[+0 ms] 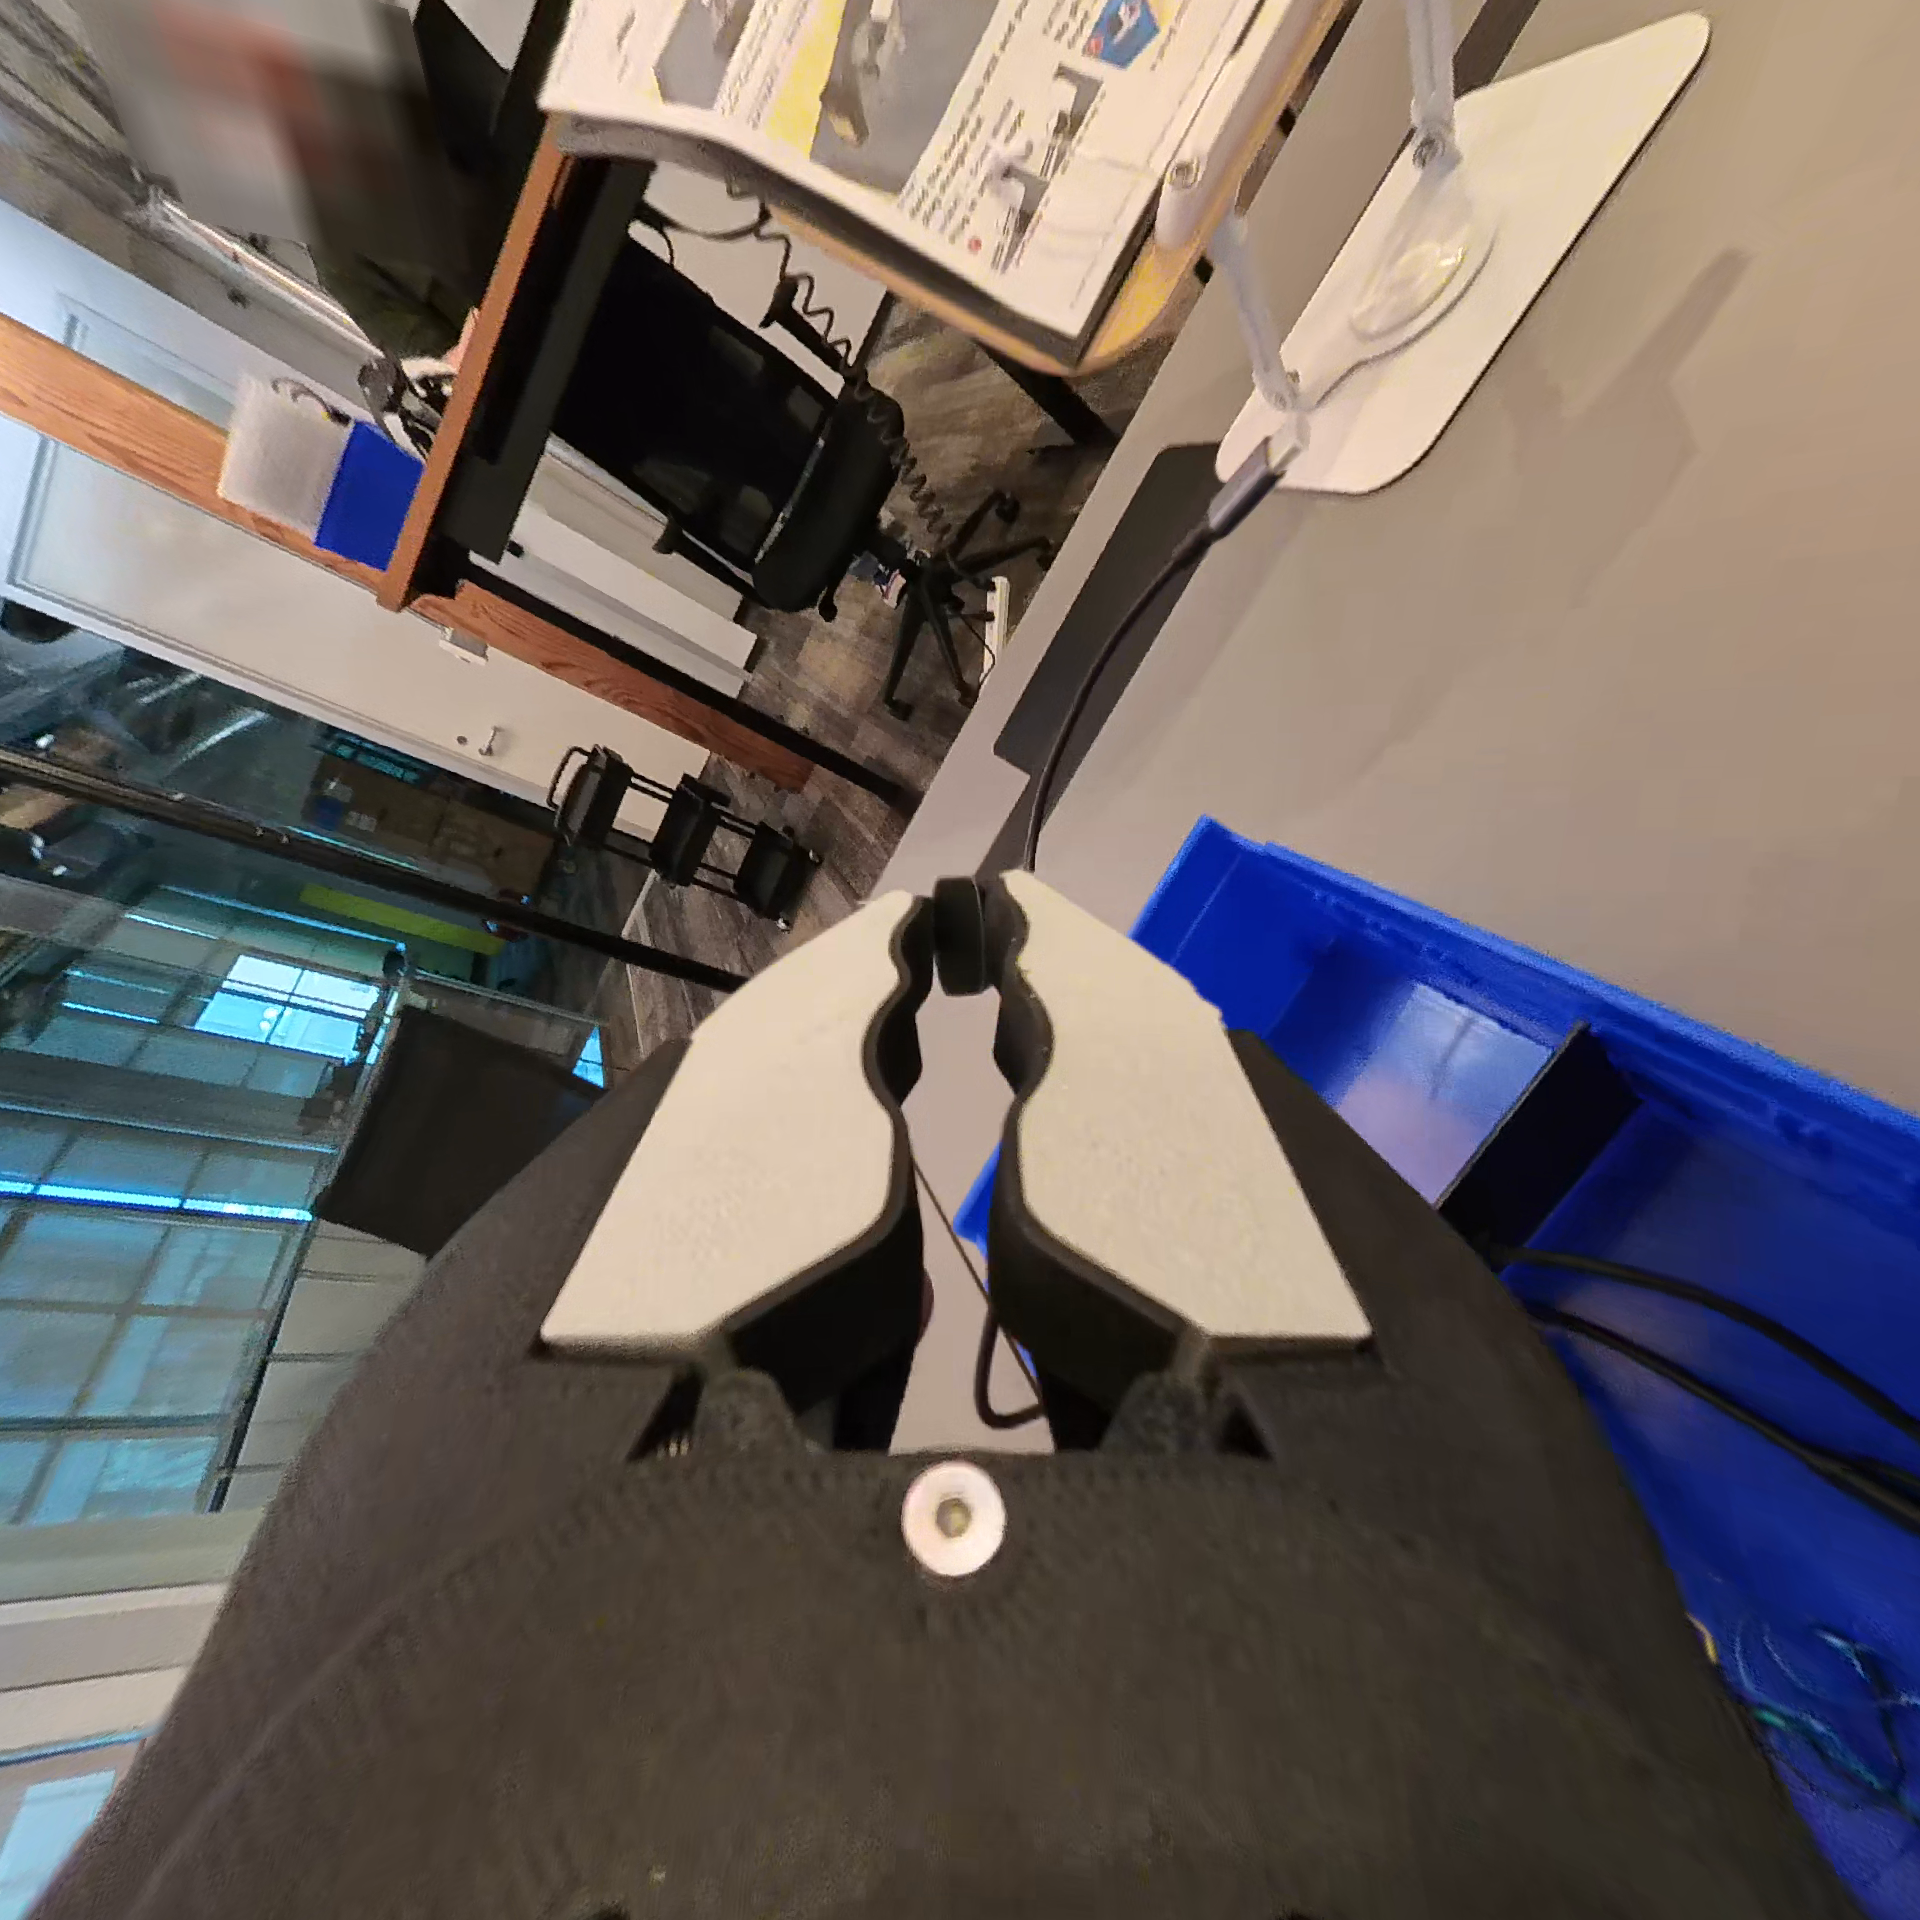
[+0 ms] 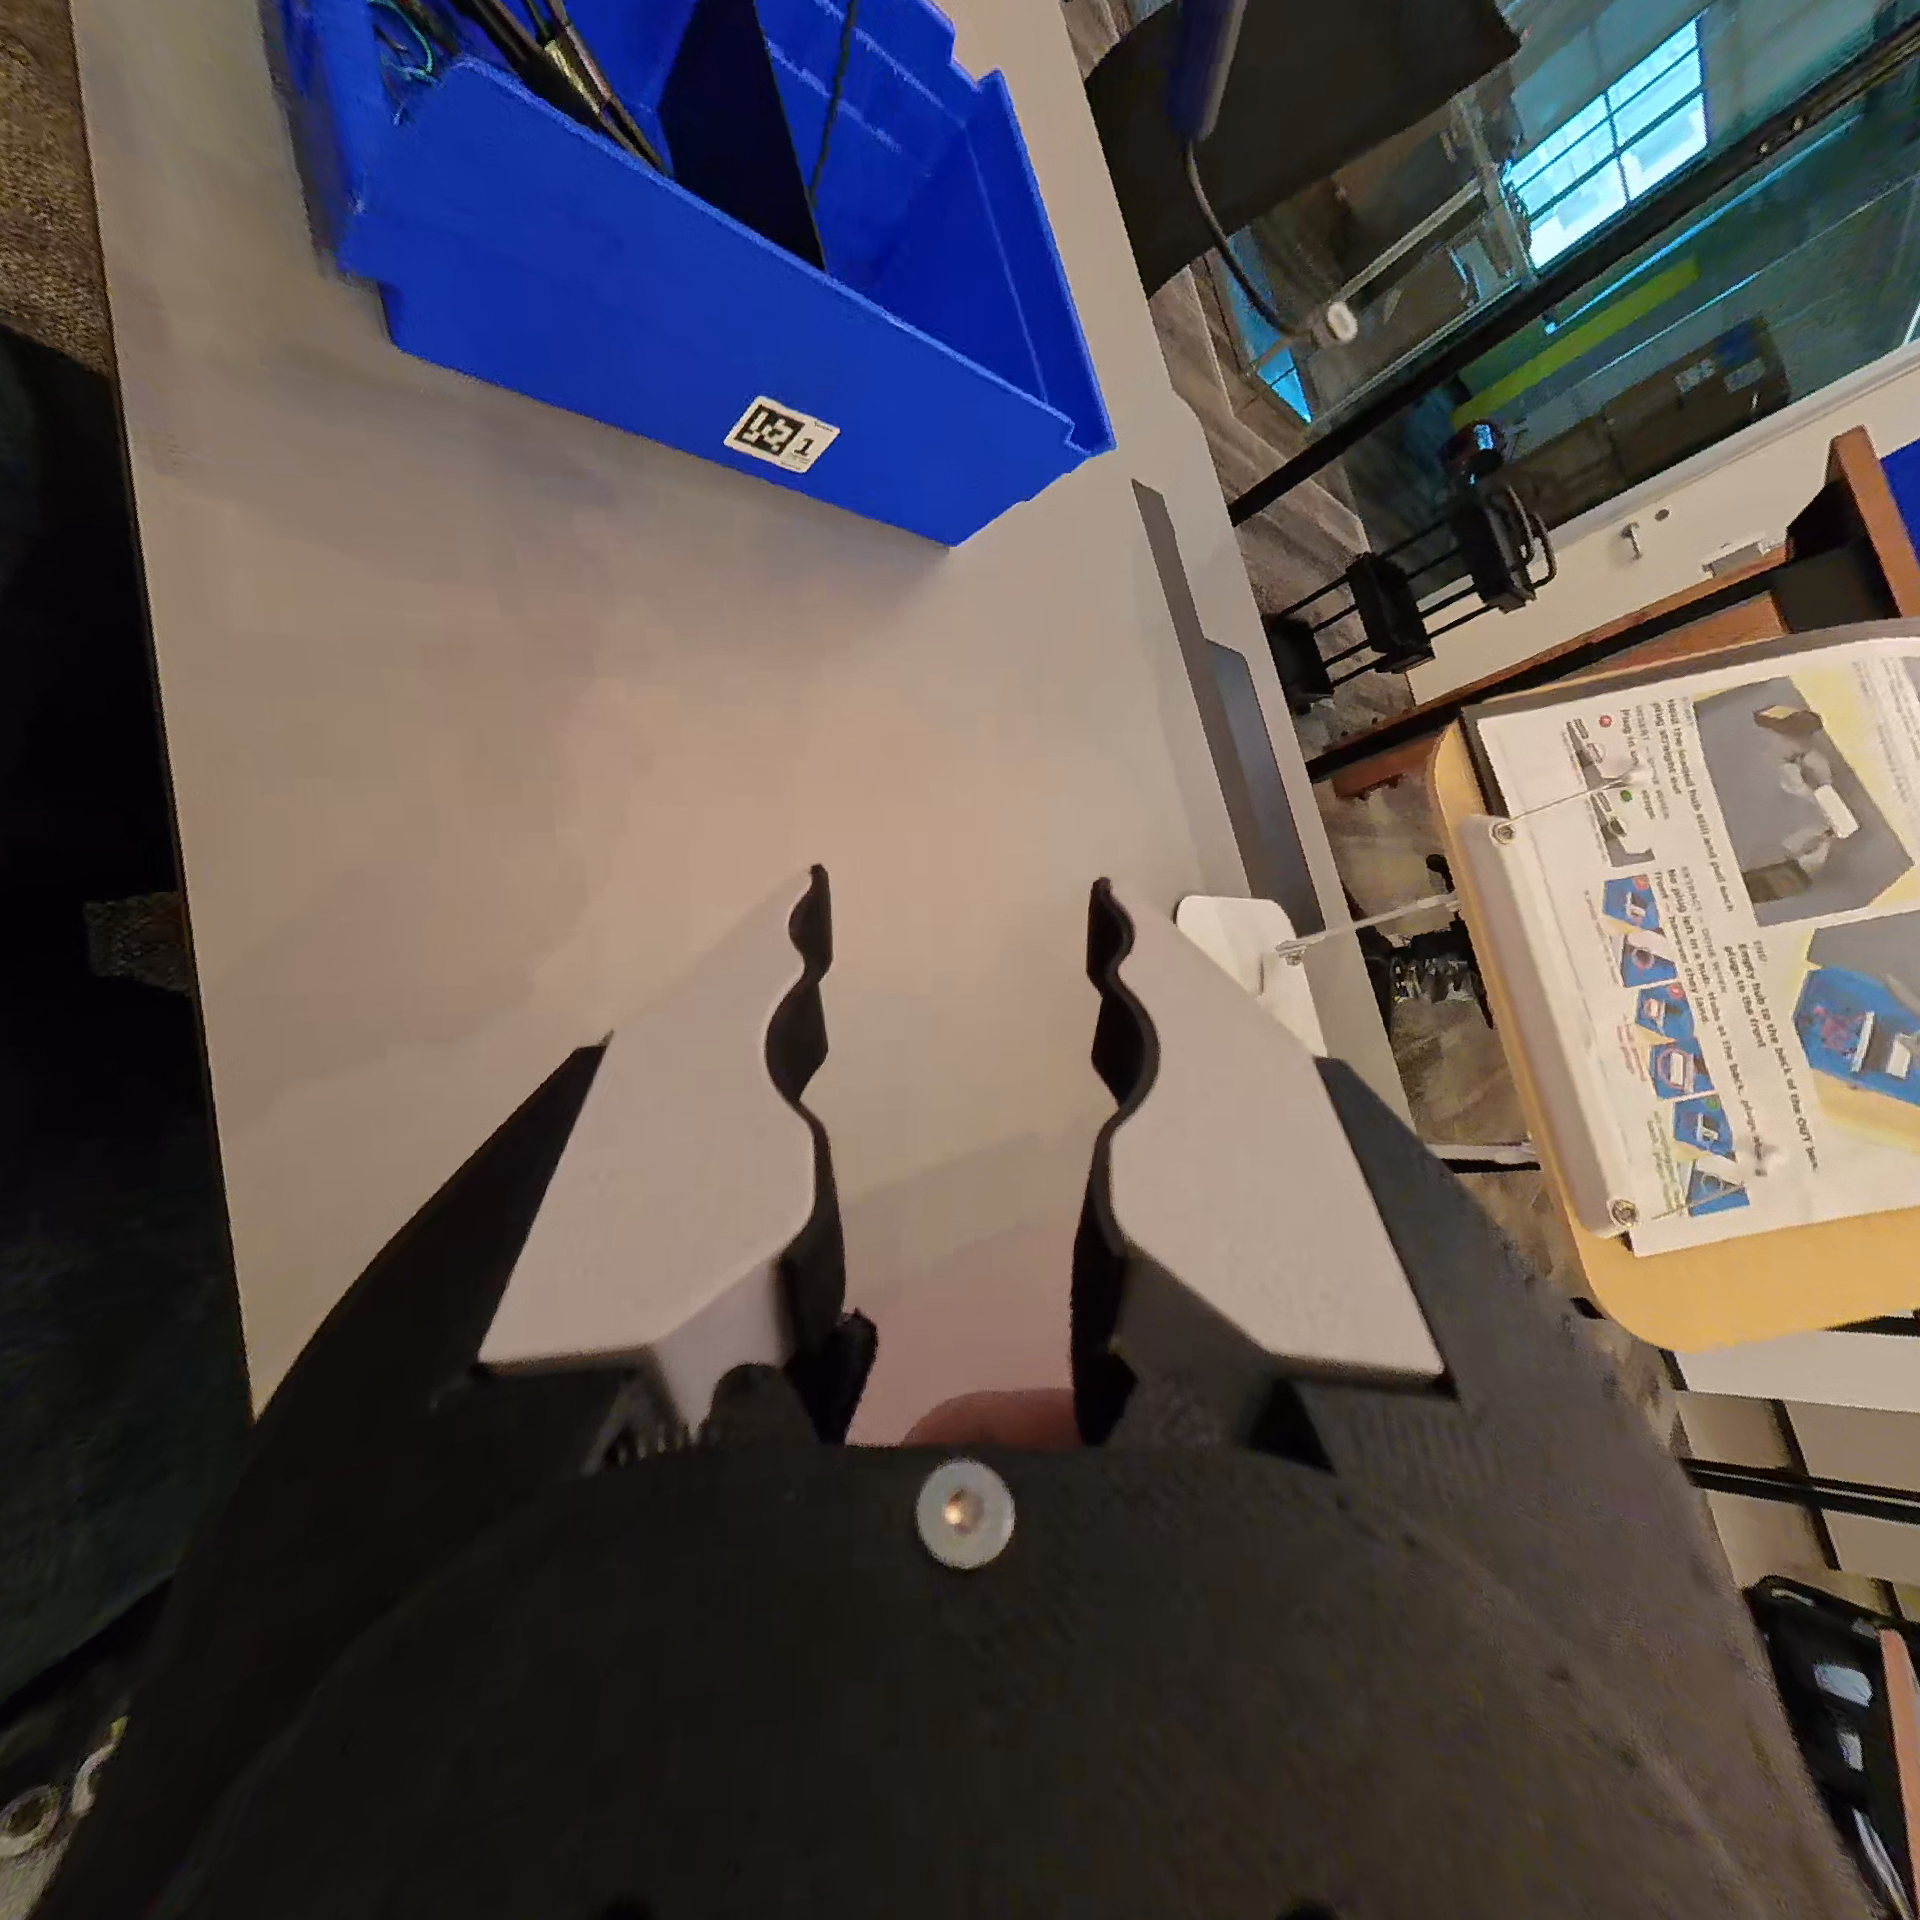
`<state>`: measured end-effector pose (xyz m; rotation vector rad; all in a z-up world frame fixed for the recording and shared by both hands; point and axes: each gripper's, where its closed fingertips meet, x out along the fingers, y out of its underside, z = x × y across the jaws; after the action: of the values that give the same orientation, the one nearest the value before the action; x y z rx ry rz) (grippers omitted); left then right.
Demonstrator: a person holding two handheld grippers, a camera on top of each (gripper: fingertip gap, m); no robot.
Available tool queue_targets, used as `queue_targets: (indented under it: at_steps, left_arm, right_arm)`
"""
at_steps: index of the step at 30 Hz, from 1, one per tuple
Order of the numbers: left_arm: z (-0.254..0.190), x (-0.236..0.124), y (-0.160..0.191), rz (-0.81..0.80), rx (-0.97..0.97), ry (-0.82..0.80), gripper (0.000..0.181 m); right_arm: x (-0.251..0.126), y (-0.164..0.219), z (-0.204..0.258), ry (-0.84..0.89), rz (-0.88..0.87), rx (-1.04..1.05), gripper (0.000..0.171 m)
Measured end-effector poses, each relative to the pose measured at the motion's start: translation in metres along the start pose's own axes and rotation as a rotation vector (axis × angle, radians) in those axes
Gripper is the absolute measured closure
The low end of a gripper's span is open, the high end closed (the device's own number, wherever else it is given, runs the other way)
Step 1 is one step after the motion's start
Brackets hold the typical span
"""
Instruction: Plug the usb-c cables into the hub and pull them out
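My left gripper (image 1: 961, 906) is shut on a black usb-c cable (image 1: 1081, 686), pinched at the fingertips. The cable curves away over the grey table to a grey plug (image 1: 1242, 497), which sits at the end of a small white hub (image 1: 1259, 436). The hub is held on a thin white stand over a white base plate (image 1: 1507, 208). My right gripper (image 2: 956, 894) is open and empty, hovering over the bare grey table (image 2: 520, 727). A corner of the white base plate (image 2: 1236, 935) shows just right of its right finger.
A blue bin (image 1: 1455, 1039) with a black divider and more black cables (image 1: 1662, 1340) stands beside the left gripper; it shows at the top of the right wrist view (image 2: 644, 301). A printed sheet on a wooden board (image 2: 1714, 935) stands past the table edge. One gripper's finger ends stand about 30 centimetres off the other's.
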<state>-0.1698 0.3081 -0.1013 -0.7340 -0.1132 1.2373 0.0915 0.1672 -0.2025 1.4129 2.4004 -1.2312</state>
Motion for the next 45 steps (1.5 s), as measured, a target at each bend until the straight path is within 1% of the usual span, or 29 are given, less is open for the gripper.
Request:
queue_targets:
  at_steps: [13, 22, 28, 33, 38, 41, 45]
  left_arm:
    - [0.011, 0.008, -0.059, -0.089, 0.055, -0.049, 0.172]
    - [0.018, 0.013, -0.110, -0.167, 0.120, -0.093, 0.172]
    - [0.012, 0.019, -0.144, -0.217, 0.146, -0.079, 0.172]
    - [-0.005, 0.027, -0.169, -0.255, 0.160, -0.046, 0.172]
    - [-0.031, 0.034, -0.191, -0.294, 0.181, -0.001, 0.173]
    - [-0.054, 0.039, -0.204, -0.312, 0.202, 0.031, 0.172]
    - [-0.097, 0.050, -0.214, -0.326, 0.219, 0.098, 0.172]
  right_arm:
    - [-0.001, 0.004, 0.002, 0.014, -0.001, 0.018, 0.124]
    - [-0.010, 0.003, -0.008, 0.052, -0.012, 0.026, 0.125]
    - [-0.018, 0.006, -0.013, 0.072, -0.015, 0.044, 0.125]
    - [-0.025, 0.011, -0.011, 0.079, -0.012, 0.060, 0.125]
    - [-0.030, 0.017, -0.006, 0.079, -0.004, 0.075, 0.125]
    - [-0.032, 0.021, -0.005, 0.081, -0.002, 0.089, 0.125]
    - [-0.035, 0.025, -0.001, 0.080, 0.000, 0.107, 0.125]
